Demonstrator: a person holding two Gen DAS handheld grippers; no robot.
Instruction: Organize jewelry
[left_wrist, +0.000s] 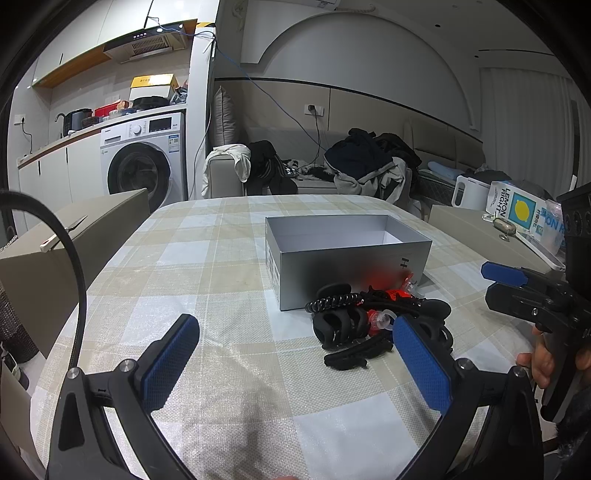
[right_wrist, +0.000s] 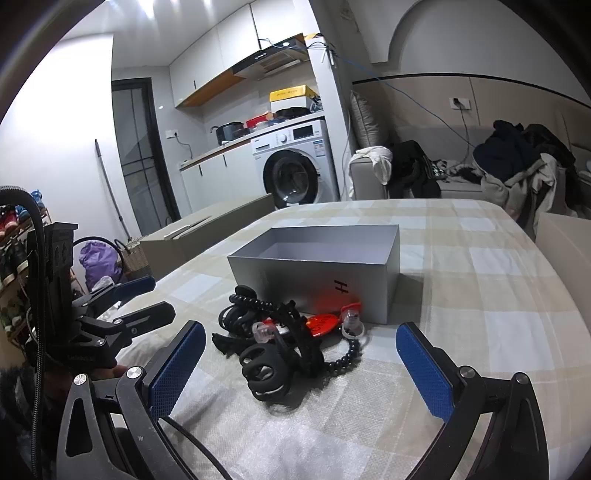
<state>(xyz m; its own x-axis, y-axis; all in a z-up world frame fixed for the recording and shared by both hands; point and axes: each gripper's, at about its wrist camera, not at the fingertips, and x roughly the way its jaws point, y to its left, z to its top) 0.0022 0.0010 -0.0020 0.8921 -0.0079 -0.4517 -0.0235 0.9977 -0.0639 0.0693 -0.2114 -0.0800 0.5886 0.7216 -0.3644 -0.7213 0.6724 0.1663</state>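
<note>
An open grey box (left_wrist: 343, 254) stands on the checked tablecloth, also in the right wrist view (right_wrist: 317, 266). In front of it lies a pile of accessories (left_wrist: 373, 321): black hair claws (right_wrist: 267, 373), a black coiled hair tie (right_wrist: 251, 302), a black bead bracelet (right_wrist: 347, 356), a red tag (right_wrist: 325, 323) and small clear pieces (right_wrist: 351, 321). My left gripper (left_wrist: 295, 362) is open and empty, just short of the pile. My right gripper (right_wrist: 301, 369) is open and empty, with the pile between and beyond its fingers. Each gripper shows in the other's view: right (left_wrist: 517, 284), left (right_wrist: 140, 299).
The table (left_wrist: 221, 280) has cardboard boxes beside it at left (left_wrist: 74, 236) and right (left_wrist: 480, 229). A lemon-print package (left_wrist: 524, 212) and a white container (left_wrist: 469, 192) sit at far right. A sofa with clothes (left_wrist: 362, 162) and a washing machine (left_wrist: 144, 162) stand behind.
</note>
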